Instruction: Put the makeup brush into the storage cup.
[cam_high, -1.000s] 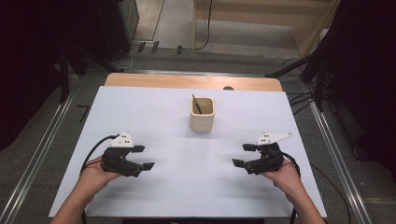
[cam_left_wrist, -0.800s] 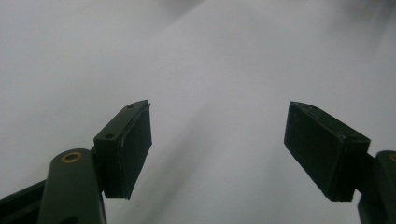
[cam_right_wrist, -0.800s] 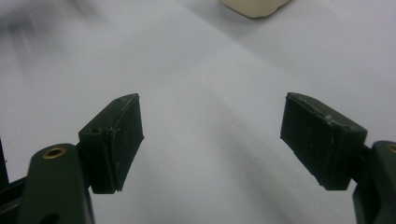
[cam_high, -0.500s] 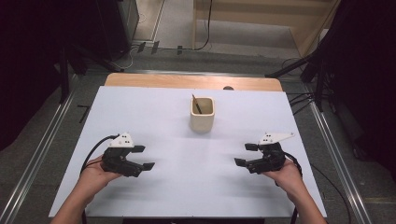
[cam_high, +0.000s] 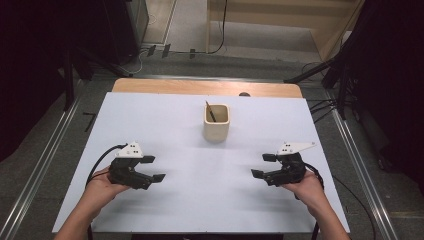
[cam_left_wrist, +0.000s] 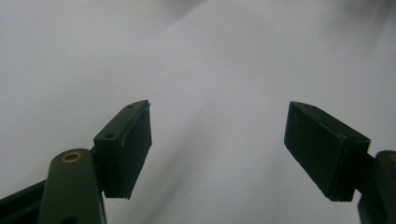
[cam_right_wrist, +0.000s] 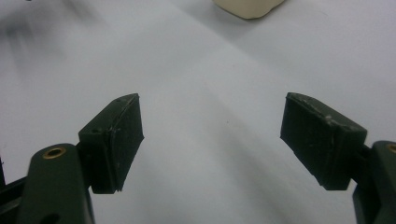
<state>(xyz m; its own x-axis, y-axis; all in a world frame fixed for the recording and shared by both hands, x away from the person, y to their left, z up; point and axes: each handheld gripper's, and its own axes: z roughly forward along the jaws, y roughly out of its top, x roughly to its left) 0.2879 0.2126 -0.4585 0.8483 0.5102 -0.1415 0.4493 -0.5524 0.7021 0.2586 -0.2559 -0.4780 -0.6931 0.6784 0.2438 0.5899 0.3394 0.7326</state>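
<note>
Right gripper slides a little, left one holds its place

The right gripper has shifted slightly toward the person's right and toward the near edge of the table, carrying its hand with it, so the cup now lies a touch farther from its jaws. Its jaws are spread wide apart, just as they were.
</note>
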